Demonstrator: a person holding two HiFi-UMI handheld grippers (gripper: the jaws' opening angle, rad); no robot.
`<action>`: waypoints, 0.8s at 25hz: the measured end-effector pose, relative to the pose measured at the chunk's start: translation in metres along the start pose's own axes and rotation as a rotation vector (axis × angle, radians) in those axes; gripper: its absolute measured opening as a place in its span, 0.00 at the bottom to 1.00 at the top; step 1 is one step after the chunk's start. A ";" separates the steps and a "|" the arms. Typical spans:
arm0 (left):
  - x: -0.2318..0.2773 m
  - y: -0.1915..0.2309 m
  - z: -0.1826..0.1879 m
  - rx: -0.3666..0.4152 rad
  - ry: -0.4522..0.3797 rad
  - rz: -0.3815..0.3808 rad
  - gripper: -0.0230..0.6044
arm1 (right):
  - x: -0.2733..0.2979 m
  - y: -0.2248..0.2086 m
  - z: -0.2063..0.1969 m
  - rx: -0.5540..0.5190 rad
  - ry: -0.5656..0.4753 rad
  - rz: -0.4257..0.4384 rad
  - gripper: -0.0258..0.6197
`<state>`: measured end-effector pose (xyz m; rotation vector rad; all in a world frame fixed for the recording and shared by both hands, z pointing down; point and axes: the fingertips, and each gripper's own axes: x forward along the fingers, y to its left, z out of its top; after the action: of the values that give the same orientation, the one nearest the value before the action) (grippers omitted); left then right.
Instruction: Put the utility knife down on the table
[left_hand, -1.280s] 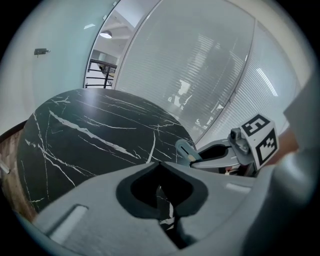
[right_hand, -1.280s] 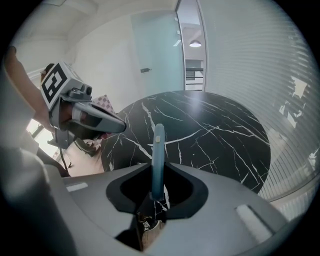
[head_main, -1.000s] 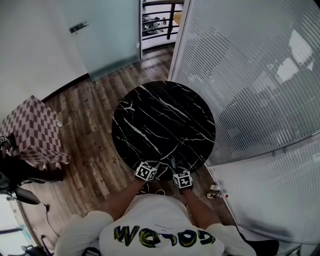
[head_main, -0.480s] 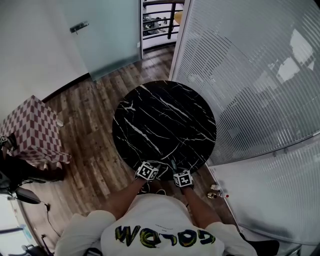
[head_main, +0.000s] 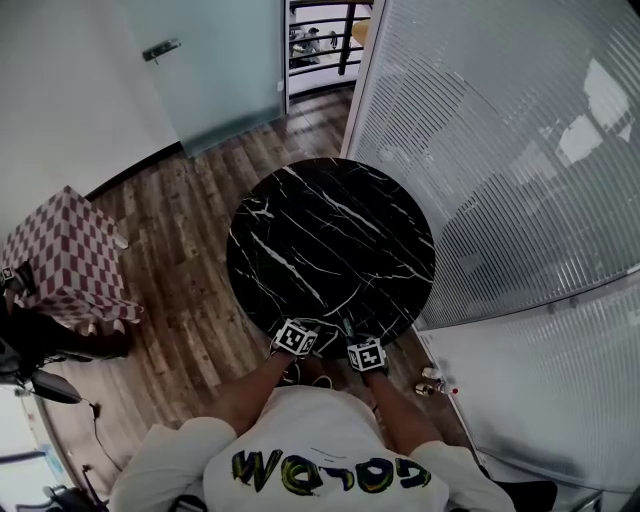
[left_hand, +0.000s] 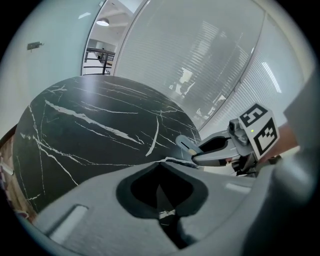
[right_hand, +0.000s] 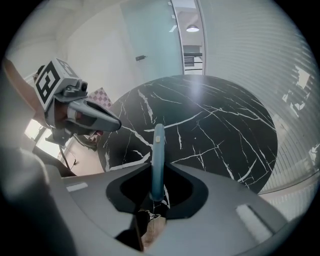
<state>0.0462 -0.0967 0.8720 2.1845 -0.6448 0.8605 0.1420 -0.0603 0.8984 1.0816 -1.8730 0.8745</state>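
Observation:
The blue-grey utility knife stands between the jaws of my right gripper, which is shut on it, and its upper end juts toward the round black marble table. In the head view the right gripper hovers at the table's near edge, and the knife shows only as a small sliver. Close beside it on the left, my left gripper is shut with nothing in it. The left gripper view shows its own jaws closed over the table, with the knife's tip poking out of the right gripper at right.
A red-and-white checkered stool stands on the wooden floor at left. A ribbed frosted glass wall runs close along the table's right side. A glass door is behind. Small objects lie on the floor near the wall.

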 end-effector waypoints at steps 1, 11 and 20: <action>0.001 0.001 -0.001 0.002 0.004 0.000 0.04 | 0.001 0.000 0.000 -0.002 0.002 0.000 0.15; 0.006 -0.001 0.000 -0.011 0.021 -0.002 0.04 | 0.005 -0.001 -0.001 -0.016 0.037 0.000 0.15; 0.014 -0.002 -0.004 -0.002 0.046 -0.005 0.04 | 0.010 -0.001 -0.005 -0.046 0.063 0.008 0.16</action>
<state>0.0549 -0.0953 0.8834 2.1574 -0.6167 0.9043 0.1412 -0.0598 0.9095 1.0079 -1.8375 0.8560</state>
